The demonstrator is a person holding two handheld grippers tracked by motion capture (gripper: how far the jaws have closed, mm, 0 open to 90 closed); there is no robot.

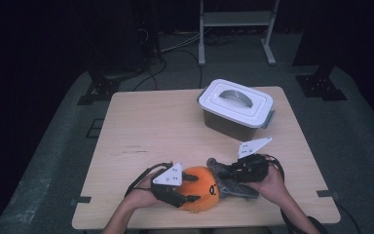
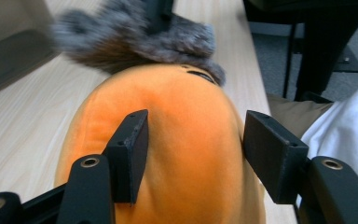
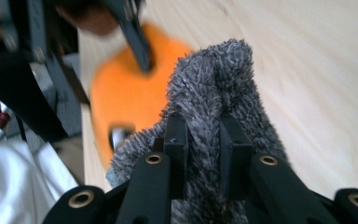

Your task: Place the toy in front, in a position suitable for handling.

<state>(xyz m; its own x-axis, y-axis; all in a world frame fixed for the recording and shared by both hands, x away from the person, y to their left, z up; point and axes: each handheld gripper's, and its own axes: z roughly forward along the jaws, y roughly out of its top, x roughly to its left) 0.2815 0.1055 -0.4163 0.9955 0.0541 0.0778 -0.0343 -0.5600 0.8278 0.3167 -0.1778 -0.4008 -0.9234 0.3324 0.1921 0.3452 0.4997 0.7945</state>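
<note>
The left hand-held gripper (image 1: pixel 189 187) has its two black jaws spread wide around the round orange plush toy (image 1: pixel 200 193), one on each flank; in the left gripper view the pads (image 2: pixel 131 151) sit at the plush (image 2: pixel 186 154) sides, and whether they press it I cannot tell. The right hand-held gripper (image 1: pixel 224 171) has its jaws drawn narrow, pinching a fold of the shaggy grey fur piece (image 3: pixel 214 98) that joins the orange toy on its right side; the fold stands up between the jaws in the right gripper view, with the orange body (image 3: pixel 121 93) blurred beyond it.

The toy lies on the pale wooden desk (image 1: pixel 156 126), close to the near edge and a little right of its middle, the grey fur (image 1: pixel 233 185) trailing off to its right. A person's two hands hold the grippers from the near edge, one on each side of the toy.

There is one toy, one box, two grippers. Left of the toy and beyond it, the desk top is bare wood right out to the far and left edges. Beyond the toy and to its right, well apart from it, stands a grey plastic storage box with a white lid and a curved grey handle (image 1: pixel 236 108), near the far right corner. The lid is on, so what it holds cannot be seen.
</note>
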